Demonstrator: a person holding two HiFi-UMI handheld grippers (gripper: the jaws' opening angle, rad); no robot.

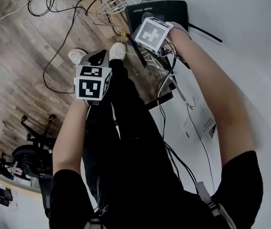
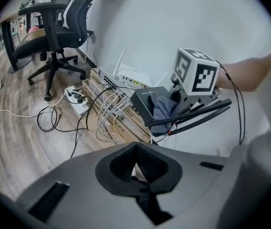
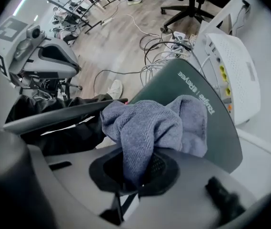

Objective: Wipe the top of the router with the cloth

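Observation:
A dark router (image 3: 179,82) with white print lies under my right gripper (image 3: 135,175), which is shut on a bunched grey cloth (image 3: 154,123). The cloth rests on the router's top. One black antenna (image 3: 64,113) of the router sticks out to the left. In the left gripper view the same cloth (image 2: 163,109) sits on the router (image 2: 144,101) below the right gripper's marker cube (image 2: 196,70). My left gripper (image 2: 135,168) is shut on nothing and hangs away from the router, above the floor. In the head view the right gripper (image 1: 152,32) covers the router (image 1: 166,7); the left gripper (image 1: 93,81) is lower left.
A white router (image 3: 235,75) stands just behind the dark one by the white wall. Network boxes with many cables (image 2: 111,113) stack beside them, with a power strip (image 2: 75,99) on the wooden floor. An office chair (image 2: 59,32) stands further off.

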